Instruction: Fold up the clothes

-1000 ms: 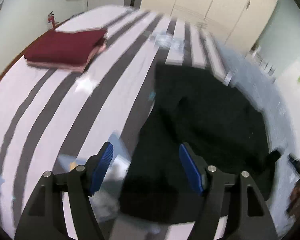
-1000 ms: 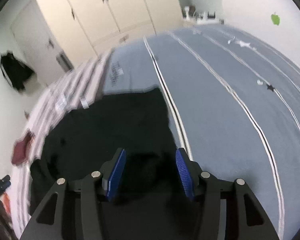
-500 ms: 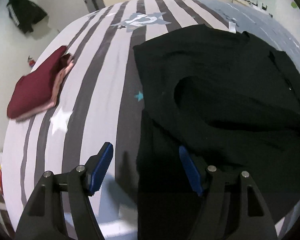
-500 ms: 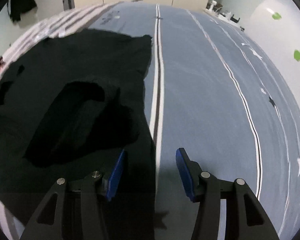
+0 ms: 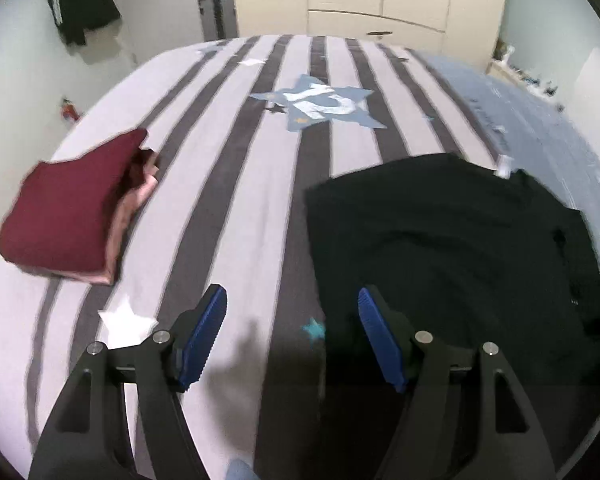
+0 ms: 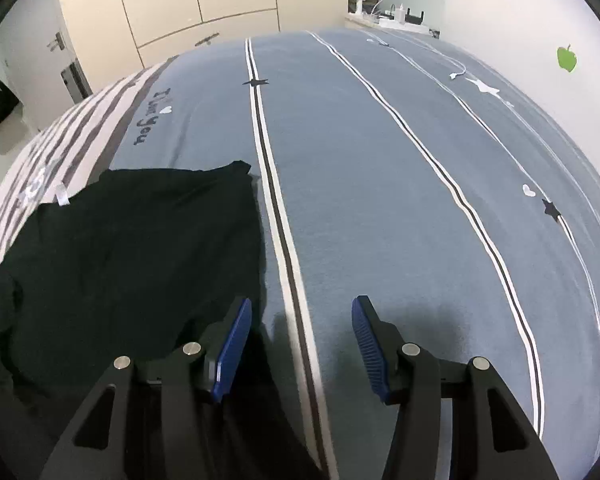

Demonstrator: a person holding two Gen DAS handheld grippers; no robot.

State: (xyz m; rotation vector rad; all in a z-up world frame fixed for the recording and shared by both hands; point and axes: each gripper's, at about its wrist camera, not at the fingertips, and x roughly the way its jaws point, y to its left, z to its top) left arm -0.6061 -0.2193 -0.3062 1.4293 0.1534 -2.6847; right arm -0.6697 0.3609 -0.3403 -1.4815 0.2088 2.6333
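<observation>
A black garment (image 5: 452, 248) lies spread and partly folded on the bed; in the right wrist view the same black garment (image 6: 128, 248) fills the lower left. My left gripper (image 5: 292, 320) is open above the striped sheet, its right finger over the garment's left edge, nothing between the pads. My right gripper (image 6: 300, 336) is open too, its left finger over the garment's right edge and its right finger over bare blue sheet. A folded maroon pile (image 5: 72, 208) sits at the left.
The bed has a grey-and-white striped sheet (image 5: 236, 184) with a blue star print, joining a blue sheet (image 6: 400, 184) with thin stripes. Cream wardrobes (image 6: 180, 4) stand behind. A dark jacket (image 5: 80, 4) hangs on the left wall. A shelf with small items (image 6: 392, 16) is far right.
Both grippers have swung outward off the middle of the black garment to its two side edges. The left view now shows more striped sheet, the right view more blue sheet.
</observation>
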